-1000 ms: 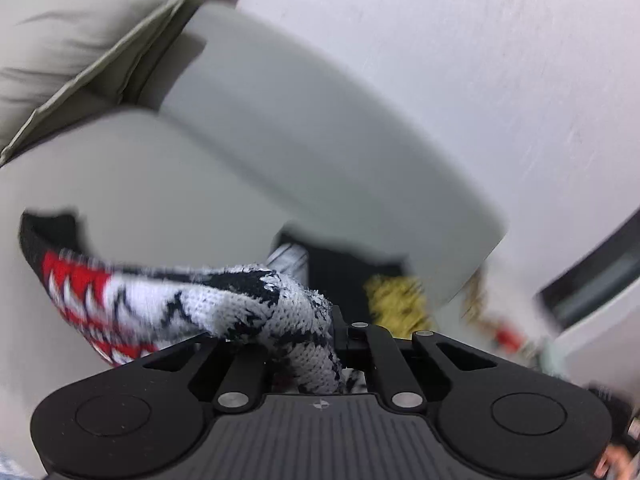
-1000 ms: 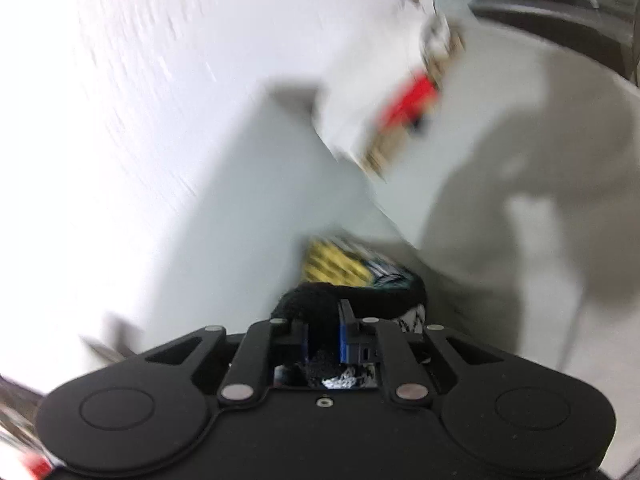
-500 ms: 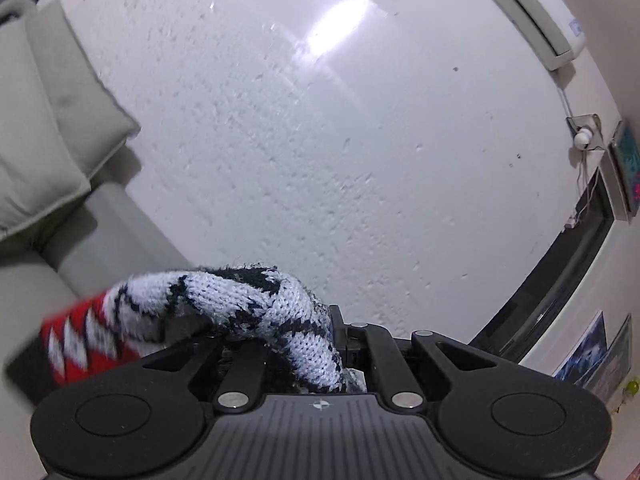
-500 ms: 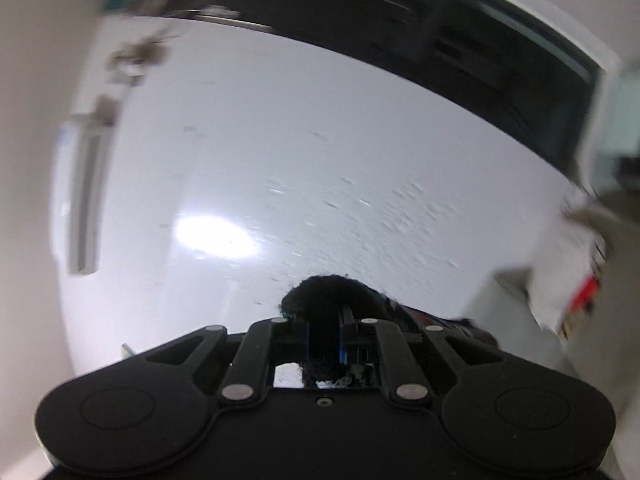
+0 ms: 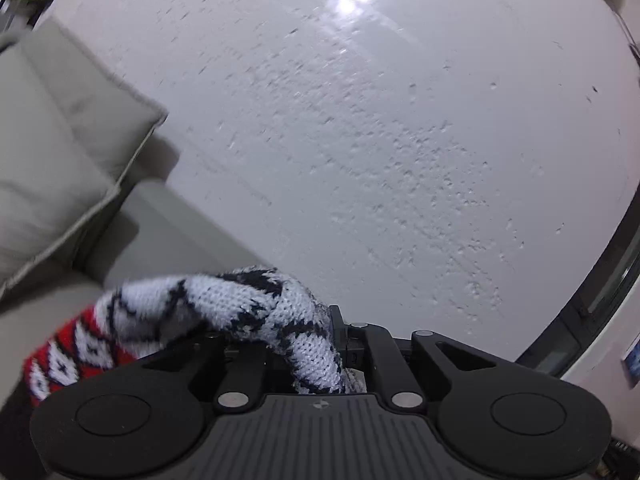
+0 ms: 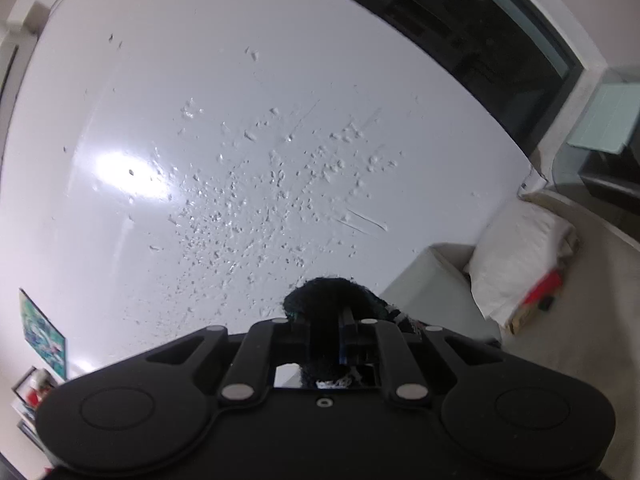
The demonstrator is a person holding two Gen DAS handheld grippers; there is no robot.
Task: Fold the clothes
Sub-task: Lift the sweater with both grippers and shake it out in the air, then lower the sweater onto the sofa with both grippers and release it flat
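Left gripper (image 5: 326, 334) clamped on a knitted sweater (image 5: 224, 308), white-black with red band; fabric bunches over the fingers and trails off to their left. Right gripper (image 6: 326, 322) nearly closed, pinching a dark knit edge (image 6: 324, 292) that humps above the fingertips. Wall (image 5: 360, 120) ahead, sofa cushion (image 5: 60, 140) left of the left gripper's fingers.

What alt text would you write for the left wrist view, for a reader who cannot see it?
The left hand-held gripper is shut on a knitted garment, white with black pattern and a red band, that trails off to the left. Behind it are a white wall and a grey sofa.
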